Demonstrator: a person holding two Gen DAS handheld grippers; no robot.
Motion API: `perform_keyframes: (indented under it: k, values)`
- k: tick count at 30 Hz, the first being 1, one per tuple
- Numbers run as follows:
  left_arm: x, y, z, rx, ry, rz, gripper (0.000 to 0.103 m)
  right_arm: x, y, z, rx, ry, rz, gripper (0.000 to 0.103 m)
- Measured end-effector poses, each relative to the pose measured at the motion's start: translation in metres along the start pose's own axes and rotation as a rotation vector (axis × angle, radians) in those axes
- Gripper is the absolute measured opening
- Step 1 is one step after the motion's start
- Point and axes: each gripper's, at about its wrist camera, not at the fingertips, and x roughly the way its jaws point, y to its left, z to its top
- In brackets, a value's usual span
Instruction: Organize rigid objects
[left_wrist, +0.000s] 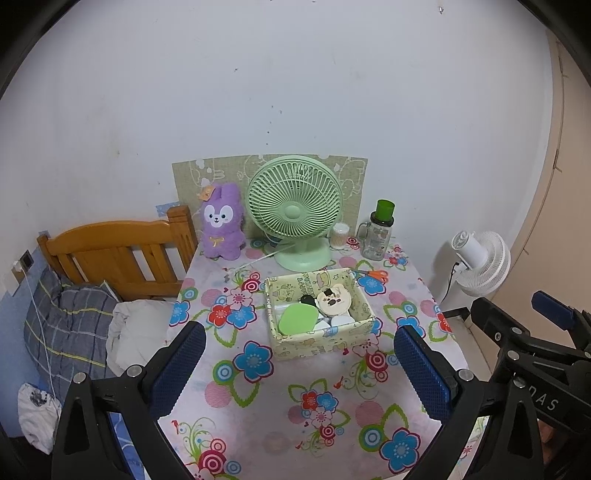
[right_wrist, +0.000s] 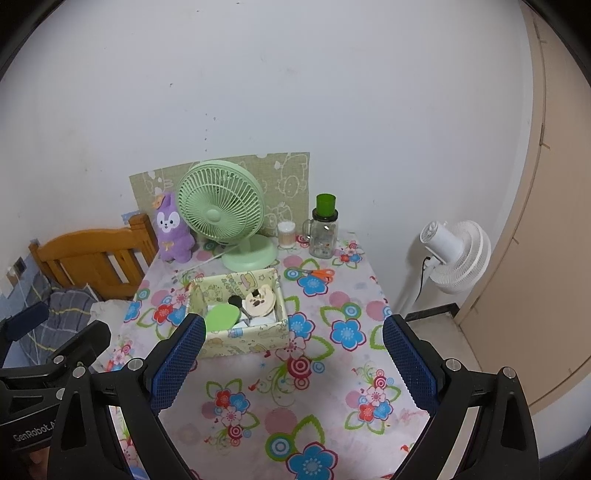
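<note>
A pale yellow cartoon-print box (left_wrist: 325, 343) (right_wrist: 255, 338) stands mid-table. It holds a green oval case (left_wrist: 298, 318) (right_wrist: 221, 317), a round cream bear-face item (left_wrist: 334, 299) (right_wrist: 260, 302), a small black piece (left_wrist: 307, 300) and white items. My left gripper (left_wrist: 299, 360) is open and empty, held above the table in front of the box. My right gripper (right_wrist: 293, 352) is open and empty, beside the left one. Orange-handled scissors (left_wrist: 373, 274) (right_wrist: 316, 273) lie right of the box, behind it.
A green desk fan (left_wrist: 295, 210) (right_wrist: 225, 214), purple plush rabbit (left_wrist: 221, 221) (right_wrist: 173, 229), cotton-swab tub (left_wrist: 340, 235) (right_wrist: 286, 234) and glass jar with green lid (left_wrist: 378, 230) (right_wrist: 324, 227) line the table's back. A wooden bed headboard (left_wrist: 122, 251) is left, a white floor fan (left_wrist: 480, 262) (right_wrist: 458, 256) right.
</note>
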Motion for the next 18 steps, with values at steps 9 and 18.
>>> perform_keyframes:
  k: [9,18]
  values:
    - [-0.0010,0.0009,-0.0012,0.005,-0.002,0.003,0.103,-0.0006,0.0007,-0.0008,0.003,0.004,0.000,0.098]
    - [-0.0024,0.0008,-0.0019,0.008,-0.008,0.006,0.103,-0.0026,0.0026,-0.0017,0.002,-0.001,-0.003,0.098]
